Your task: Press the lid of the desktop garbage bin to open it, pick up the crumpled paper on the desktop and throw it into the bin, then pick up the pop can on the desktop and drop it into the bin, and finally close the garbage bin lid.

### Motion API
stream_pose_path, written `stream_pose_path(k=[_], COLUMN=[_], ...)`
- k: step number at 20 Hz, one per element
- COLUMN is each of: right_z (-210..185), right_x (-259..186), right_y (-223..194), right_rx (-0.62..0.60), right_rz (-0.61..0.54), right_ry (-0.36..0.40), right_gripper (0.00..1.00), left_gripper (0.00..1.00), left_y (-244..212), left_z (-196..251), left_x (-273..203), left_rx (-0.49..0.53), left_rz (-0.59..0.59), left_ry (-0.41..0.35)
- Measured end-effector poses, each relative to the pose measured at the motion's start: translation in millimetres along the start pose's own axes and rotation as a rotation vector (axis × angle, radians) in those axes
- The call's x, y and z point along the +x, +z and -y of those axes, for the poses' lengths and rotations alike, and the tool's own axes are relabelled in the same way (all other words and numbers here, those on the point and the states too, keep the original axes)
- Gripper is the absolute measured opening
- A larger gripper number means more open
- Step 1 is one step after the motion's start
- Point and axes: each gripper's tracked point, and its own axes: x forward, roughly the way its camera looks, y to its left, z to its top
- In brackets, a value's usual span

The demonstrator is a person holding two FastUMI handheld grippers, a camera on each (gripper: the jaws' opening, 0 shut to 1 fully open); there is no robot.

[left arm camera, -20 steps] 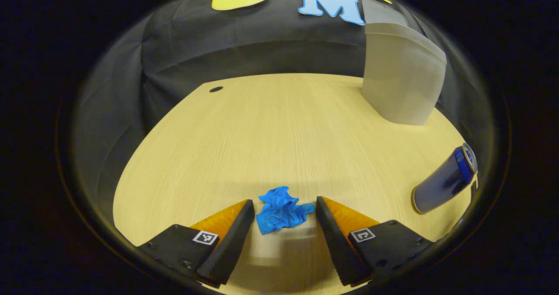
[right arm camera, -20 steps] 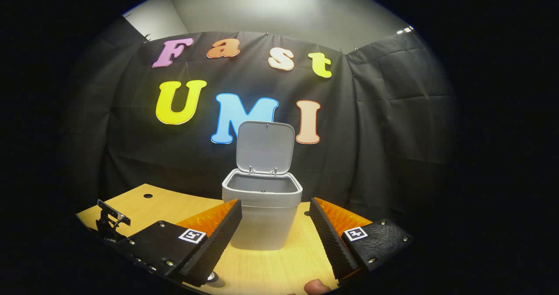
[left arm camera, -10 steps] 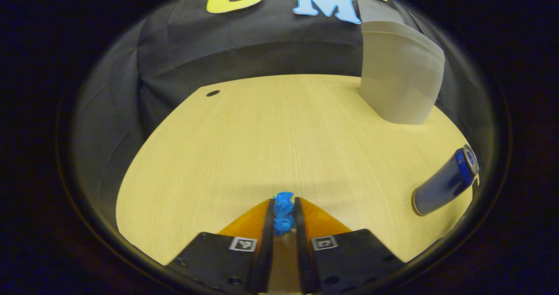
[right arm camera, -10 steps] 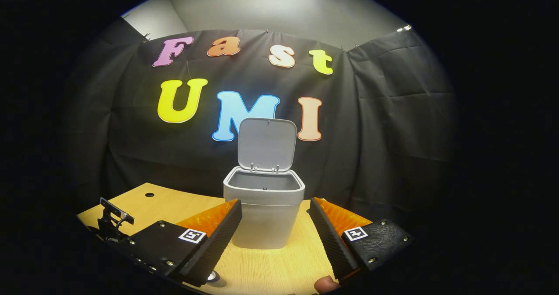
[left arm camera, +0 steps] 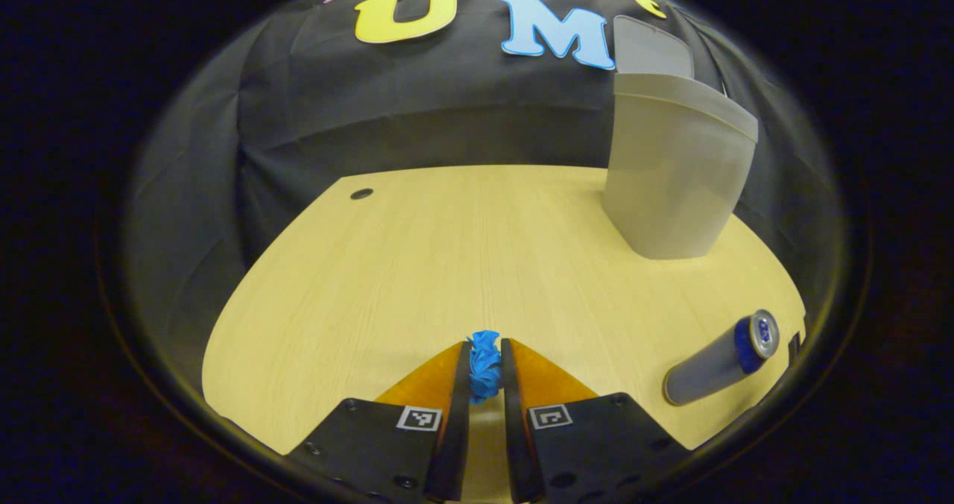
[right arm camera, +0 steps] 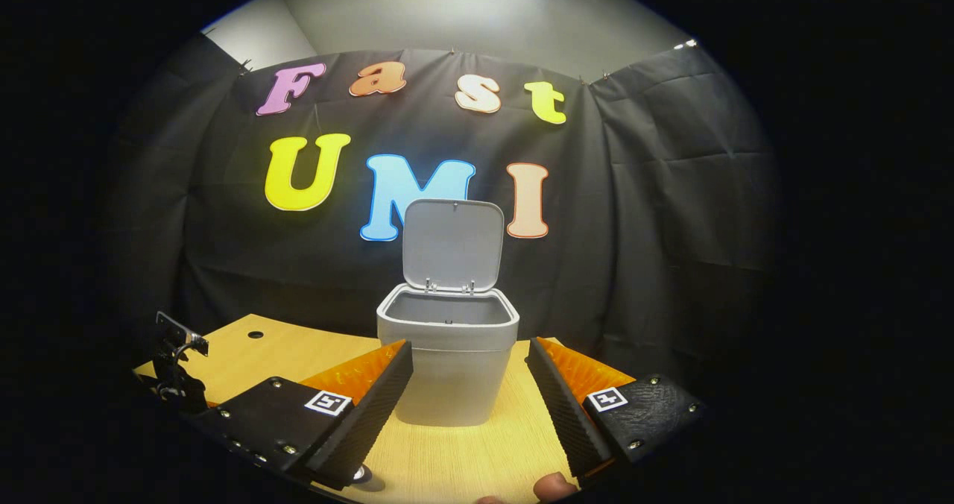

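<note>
Both fingers of your left gripper (left arm camera: 484,366) press on the crumpled paper (left arm camera: 484,364), squeezed into a narrow blue wad between them; only a thin gap is left between the jaws. Whether the wad still touches the desktop (left arm camera: 447,265) or hangs just above it, you cannot tell from this angle. Off to that view's right lies the pop can (left arm camera: 719,358) on its side, its blue-ringed top turned away from you, well apart from the paper. Beyond it stands the garbage bin (left arm camera: 671,183), at the far right part of the desktop.

Your right gripper (right arm camera: 469,385) is spread wide and holds nothing. In the right gripper view its jaws frame the garbage bin (right arm camera: 447,362), which stands farther off without touching either finger. The lid (right arm camera: 453,244) stands upright on its rear hinge, so the bin's mouth is open. A fingertip (right arm camera: 555,487) shows at the bottom edge.
</note>
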Motion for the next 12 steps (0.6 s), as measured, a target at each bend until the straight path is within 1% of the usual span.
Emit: stream_pose_path(k=[1, 2, 3, 4, 6, 7, 12], right_z=[1.5, 3.2, 5.5, 7.1, 11.8, 14.1, 31.0], right_x=[0.0, 0.6, 1.1, 0.4, 1.0, 1.1, 0.8], right_y=[1.0, -0.1, -0.9, -2.4, -3.8, -4.1, -5.0], right_rx=[0.004, 0.006, 0.007, 0.01, 0.018, 0.023, 0.042], right_rz=[0.002, 0.002, 0.0, -0.002, -0.005, -0.007, -0.001], right_ry=[0.001, 0.001, 0.0, 0.001, 0.001, 0.0, -0.025], right_gripper=[0.99, 0.99, 0.99, 0.99, 0.99, 0.99, 0.99], left_gripper=[0.36, 0.29, 0.29, 0.36, 0.36, 0.29, 0.28], left_y=[10.2, 21.1, 32.5, 45.1, 74.6, 87.6, 134.8], left_z=[5.1, 10.3, 15.8, 22.8, 36.8, 43.8, 84.1], left_x=[-3.1, -6.4, -10.3, -14.7, -25.0, -29.5, -49.1], left_rx=[0.002, 0.002, 0.005, 0.008, 0.02, 0.027, 0.054], left_rz=[0.019, 0.039, 0.062, 0.087, 0.14, 0.168, 0.277], left_ry=[-0.01, -0.019, -0.028, -0.038, -0.057, -0.065, -0.112])
